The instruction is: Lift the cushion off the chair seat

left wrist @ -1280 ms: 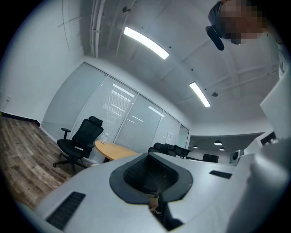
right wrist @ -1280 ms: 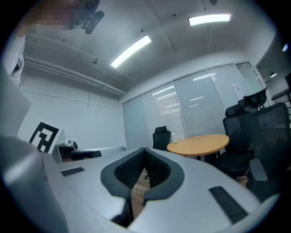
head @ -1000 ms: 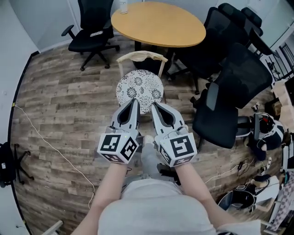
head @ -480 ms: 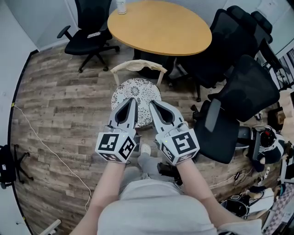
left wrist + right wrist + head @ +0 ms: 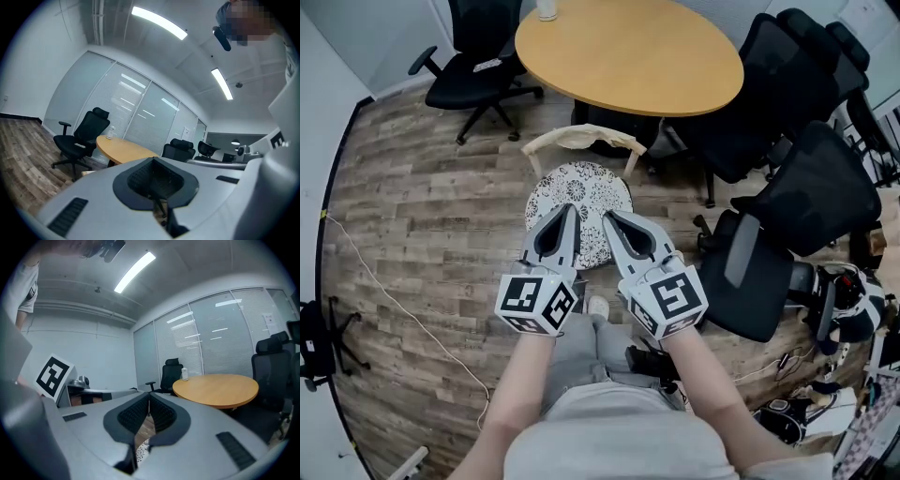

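A round cushion (image 5: 581,190) with a black-and-white flower print lies on the seat of a small wooden chair (image 5: 581,138) with a curved pale back. In the head view, both grippers are held side by side over the cushion's near edge, pointing at it. My left gripper (image 5: 571,208) is shut with nothing between its jaws, and so is my right gripper (image 5: 609,217). In the right gripper view, a sliver of the patterned cushion (image 5: 140,449) shows below the closed jaws of the right gripper (image 5: 149,404). The left gripper (image 5: 152,161) hides the cushion in its own view.
An oval wooden table (image 5: 628,52) stands just behind the chair, with a white bottle (image 5: 547,9) on it. Black office chairs stand at the back left (image 5: 478,56) and on the right (image 5: 797,187). A thin cable (image 5: 394,300) crosses the wood floor at left. Clutter lies at far right.
Both grippers have moved forward together, and their tips now reach further over the cushion. The chair and table sit closer in the head view. Both stay shut.
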`<state>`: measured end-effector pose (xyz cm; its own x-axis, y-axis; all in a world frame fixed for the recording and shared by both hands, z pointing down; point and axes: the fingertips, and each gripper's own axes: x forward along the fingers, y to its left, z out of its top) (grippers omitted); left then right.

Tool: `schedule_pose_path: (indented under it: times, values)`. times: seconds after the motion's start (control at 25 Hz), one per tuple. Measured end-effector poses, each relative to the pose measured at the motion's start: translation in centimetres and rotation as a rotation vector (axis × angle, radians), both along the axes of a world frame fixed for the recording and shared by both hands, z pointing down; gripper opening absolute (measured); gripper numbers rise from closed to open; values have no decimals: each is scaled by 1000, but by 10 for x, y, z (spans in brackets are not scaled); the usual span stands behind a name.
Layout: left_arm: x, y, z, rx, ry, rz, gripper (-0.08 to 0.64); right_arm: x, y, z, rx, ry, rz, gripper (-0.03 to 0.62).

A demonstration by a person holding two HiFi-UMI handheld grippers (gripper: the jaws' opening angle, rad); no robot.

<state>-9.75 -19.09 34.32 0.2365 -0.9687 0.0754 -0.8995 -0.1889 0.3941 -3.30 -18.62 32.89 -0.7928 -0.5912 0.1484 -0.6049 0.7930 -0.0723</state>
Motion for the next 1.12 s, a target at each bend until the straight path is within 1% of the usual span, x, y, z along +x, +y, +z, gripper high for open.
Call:
schedule_pose_path:
  times: [0.2, 0.32, 0.4, 0.72, 0.8, 0.88, 0.96, 1.12]
  values:
    - [-7, -16, 29, -30, 9, 10, 2, -7, -16, 21, -11, 16, -1, 26]
    - [-4, -27, 53, -55, -3, 32, 2, -9, -31, 39, -14, -1, 27, 26]
    - [-1, -34, 69, -70, -7, 47, 0, -8, -42, 55, -33, -11, 49, 26]
    - [6, -57, 128, -102, 11, 72, 2, 9, -69, 122, -99, -7, 118, 36]
    - [5, -63, 143, -108, 13, 73, 2, 12, -75, 144, -127, 2, 127, 162]
    - [4, -68, 158, -117, 15, 76, 2, 15, -81, 168, -153, 22, 140, 211]
    - [4, -73, 173, -124, 12, 82, 2, 18, -87, 192, -177, 47, 150, 229]
    - [6, -82, 207, -140, -7, 91, 2, 22, -96, 244, -232, 104, 161, 232]
